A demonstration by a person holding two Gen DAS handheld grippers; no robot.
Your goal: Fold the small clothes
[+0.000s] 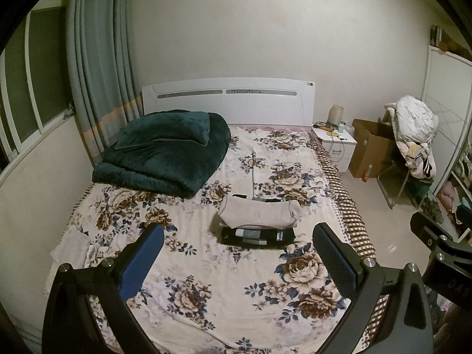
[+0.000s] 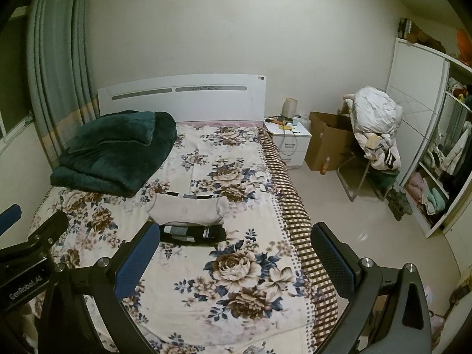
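A folded beige garment (image 1: 259, 214) lies on top of folded dark clothes with grey and white patches (image 1: 258, 236) in the middle of the floral bed sheet (image 1: 206, 280). The same stack shows in the right wrist view, beige piece (image 2: 188, 210) over dark pieces (image 2: 193, 233). A crumpled white cloth (image 1: 75, 249) lies at the bed's left edge. My left gripper (image 1: 239, 243) is open and empty, held above the bed short of the stack. My right gripper (image 2: 236, 243) is open and empty, to the right of the left one.
A folded dark green quilt with a pillow (image 1: 165, 150) lies at the head of the bed on the left. A white nightstand (image 1: 334, 143), a cardboard box (image 1: 371, 150) and a chair piled with clothes (image 1: 414, 135) stand right of the bed. An open wardrobe (image 2: 442, 159) is at far right.
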